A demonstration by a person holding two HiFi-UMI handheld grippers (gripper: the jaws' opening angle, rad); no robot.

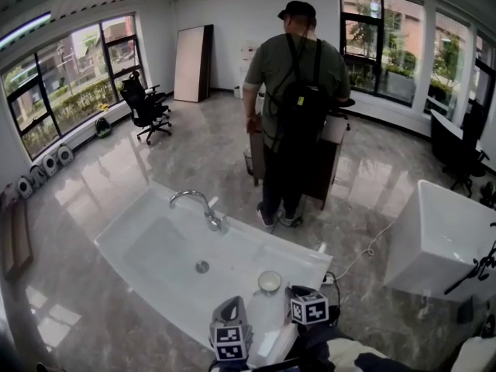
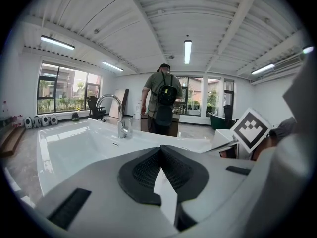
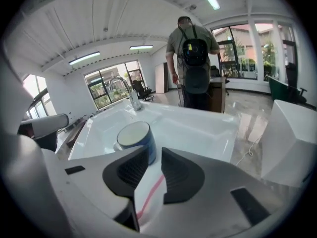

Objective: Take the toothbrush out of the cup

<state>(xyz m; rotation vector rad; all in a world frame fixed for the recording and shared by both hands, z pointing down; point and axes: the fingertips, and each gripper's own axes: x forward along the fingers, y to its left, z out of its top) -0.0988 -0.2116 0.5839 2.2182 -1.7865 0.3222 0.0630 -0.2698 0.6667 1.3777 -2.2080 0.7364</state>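
Note:
A blue cup [image 1: 270, 282] with a white inside stands on the sink's flat ledge, and nothing shows inside it. In the right gripper view the cup [image 3: 134, 139] sits just beyond the left jaw. My right gripper [image 3: 154, 155] is open. A thin pink strip, the toothbrush [image 3: 150, 196], runs through the gap over the white ledge, and the pads do not press on it. In the head view the right gripper [image 1: 301, 294] is just right of the cup. My left gripper [image 2: 160, 150] has its tips together with nothing between them. It hovers near the ledge's front, left gripper [image 1: 230, 310].
The white sink [image 1: 155, 242] with a chrome faucet [image 1: 203, 205] stretches left of the cup. A person with a backpack [image 1: 298, 99] stands at a dark cabinet beyond it. A white tub [image 1: 446, 239] sits at right, with a cable [image 1: 364, 250] on the floor.

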